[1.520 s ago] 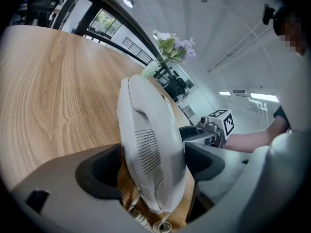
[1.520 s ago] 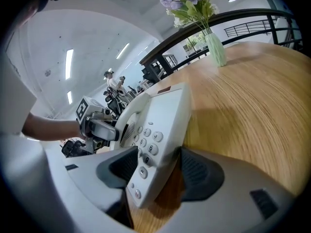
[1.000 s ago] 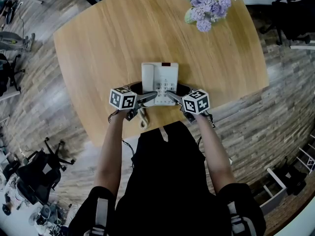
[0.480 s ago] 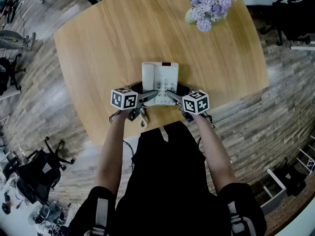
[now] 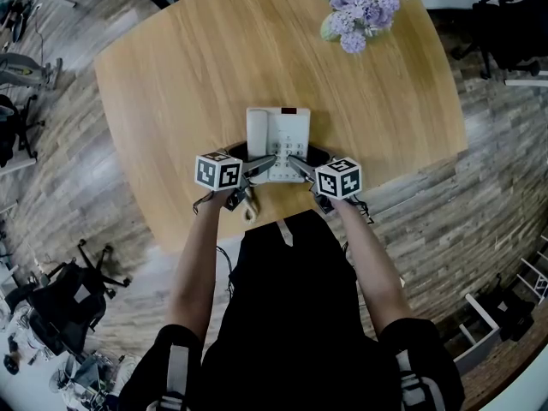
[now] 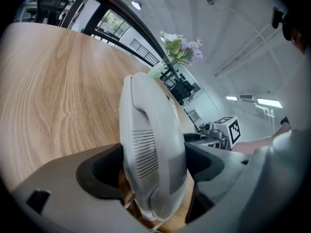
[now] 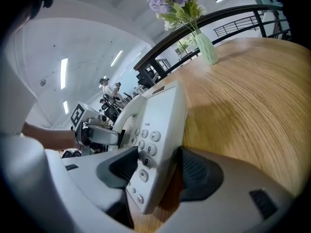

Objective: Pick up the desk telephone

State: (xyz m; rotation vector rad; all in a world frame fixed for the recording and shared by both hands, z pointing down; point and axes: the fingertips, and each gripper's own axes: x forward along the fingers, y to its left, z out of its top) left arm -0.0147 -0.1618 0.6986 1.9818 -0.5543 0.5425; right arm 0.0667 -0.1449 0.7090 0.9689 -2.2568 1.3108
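A white desk telephone (image 5: 277, 140) sits on the round wooden table (image 5: 188, 67), near its front edge. My left gripper (image 5: 259, 166) is shut on the phone's left side, with the handset (image 6: 151, 149) squeezed between the dark pads. My right gripper (image 5: 296, 167) is shut on the phone's right side, and its pads clamp the keypad body (image 7: 158, 140). The phone's near edge looks tipped up off the wood in both gripper views. A coiled cord (image 5: 248, 207) hangs by the left gripper.
A vase of purple and white flowers (image 5: 357, 7) stands at the table's far right. Wood plank flooring surrounds the table, with office chairs (image 5: 64, 294) at the lower left. The person's body is close to the table's front edge.
Both grippers have shifted slightly toward each other and forward on the phone; the phone looks almost unmoved on the table.
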